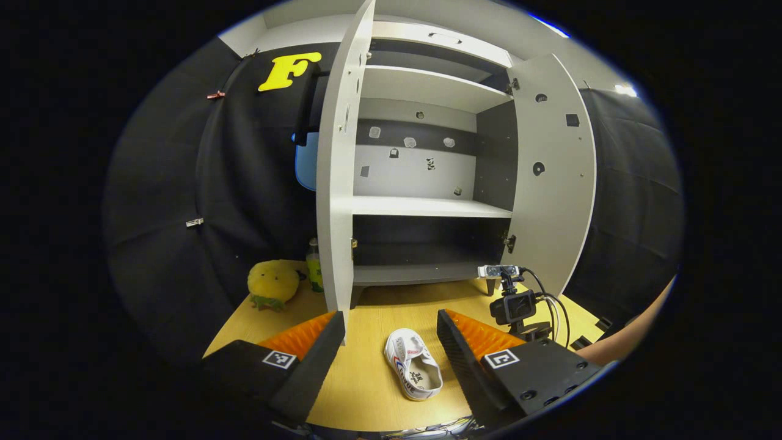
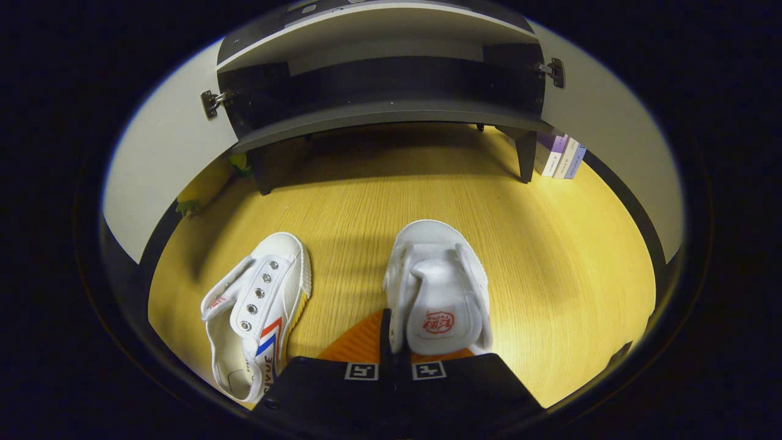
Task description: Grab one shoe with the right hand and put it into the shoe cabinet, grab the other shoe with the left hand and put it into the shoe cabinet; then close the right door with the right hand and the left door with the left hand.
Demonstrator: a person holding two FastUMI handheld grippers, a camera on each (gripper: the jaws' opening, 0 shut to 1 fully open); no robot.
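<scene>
Right tongs [image 2: 394, 351] clamped on white shoe [image 2: 437, 287]; second shoe [image 2: 256, 305] just left. Left tongs [image 1: 391, 342] wide, shoe cabinet [image 1: 427, 208] ahead.

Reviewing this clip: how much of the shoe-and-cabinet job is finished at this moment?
Nothing is stowed yet: the shoe cabinet shelves are bare and both doors stand open. In hand: the right gripper has its jaws closed on the side wall of one white shoe, not yet carried in. Left: the second shoe lies on the wooden floor, the left gripper open above it; then both doors.
</scene>
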